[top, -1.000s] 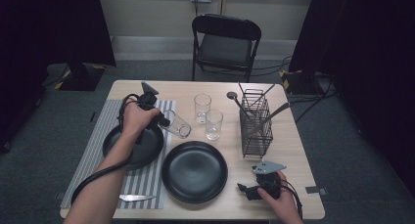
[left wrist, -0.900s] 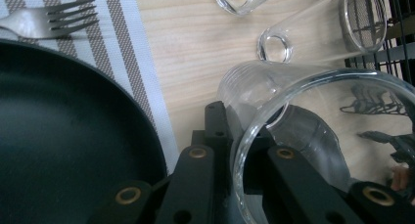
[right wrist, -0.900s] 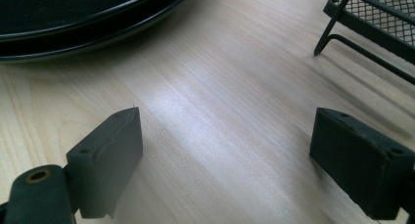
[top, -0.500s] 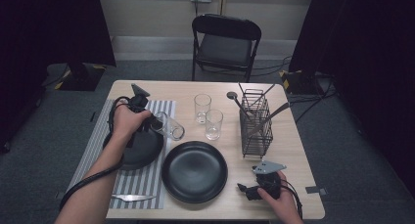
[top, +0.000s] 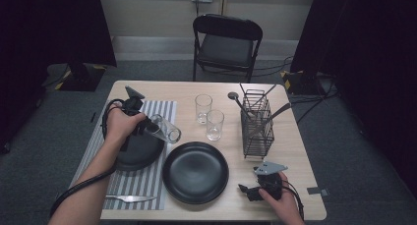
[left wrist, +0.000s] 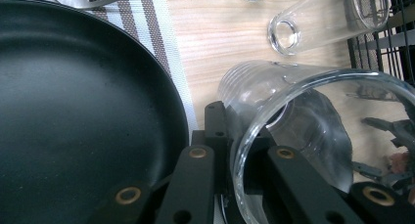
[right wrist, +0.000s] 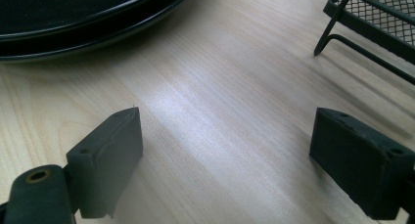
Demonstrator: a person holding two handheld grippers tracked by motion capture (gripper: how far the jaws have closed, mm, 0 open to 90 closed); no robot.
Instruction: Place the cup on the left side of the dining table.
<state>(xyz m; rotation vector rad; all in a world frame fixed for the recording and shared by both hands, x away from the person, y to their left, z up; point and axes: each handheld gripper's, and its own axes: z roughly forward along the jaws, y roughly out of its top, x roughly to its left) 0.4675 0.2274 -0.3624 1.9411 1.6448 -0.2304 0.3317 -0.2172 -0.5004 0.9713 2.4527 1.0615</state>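
Glass is clamped in the left hand-held gripper (top: 142, 126): a tumbler (top: 164, 129) is held on its side, left of centre, above the black plate (top: 140, 151). Compared with the earlier frames, it has been carried slightly upward in the picture. The right hand-held gripper (top: 251, 191) is released on the worktop (top: 295, 151), unmoved.

In the left gripper view, the held glass (left wrist: 313, 136) runs off the lower and right edges, its rim hiding the pads that clamp it. Two standing glasses (left wrist: 328, 18) are cropped at the top. In the high view the utensils in the wire rack (top: 256, 124) are too small to name, possibly spoons.
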